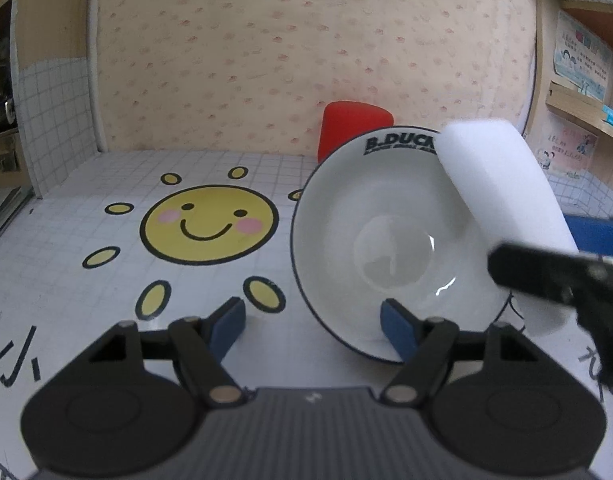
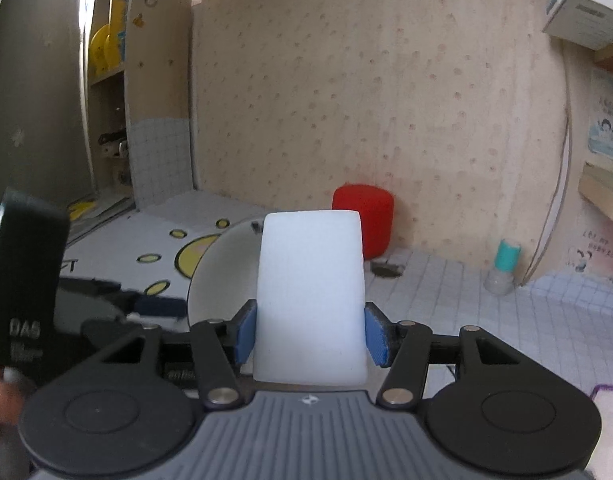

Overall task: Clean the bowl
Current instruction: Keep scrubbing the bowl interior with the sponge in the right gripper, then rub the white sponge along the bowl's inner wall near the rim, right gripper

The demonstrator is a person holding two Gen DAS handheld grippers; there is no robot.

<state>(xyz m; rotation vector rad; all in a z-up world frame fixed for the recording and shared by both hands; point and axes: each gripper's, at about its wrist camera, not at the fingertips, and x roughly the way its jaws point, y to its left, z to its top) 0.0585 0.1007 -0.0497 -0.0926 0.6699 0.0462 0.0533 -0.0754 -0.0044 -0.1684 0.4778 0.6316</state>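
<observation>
A white bowl (image 1: 338, 240) with a dark rim and "B.DUCK" lettering stands tipped toward me on the table; in the right wrist view the bowl (image 2: 226, 268) shows behind the sponge. My left gripper (image 1: 312, 330) has its jaws apart. Its right pad (image 1: 398, 332) sits just inside the bowl's near rim, and its left pad (image 1: 226, 328) is clear of the bowl, with bare table between. My right gripper (image 2: 310, 332) is shut on a white sponge block (image 2: 310, 300). The sponge (image 1: 502, 200) lies against the bowl's upper right inner wall.
A red cup (image 1: 356, 128) stands behind the bowl by the wall. The table cover (image 1: 86, 208) carries a yellow smiling sun print (image 1: 208, 222). A teal-capped bottle (image 2: 504, 268) stands at the right near wooden shelves (image 2: 602, 196). A small dark object (image 2: 386, 269) lies behind the sponge.
</observation>
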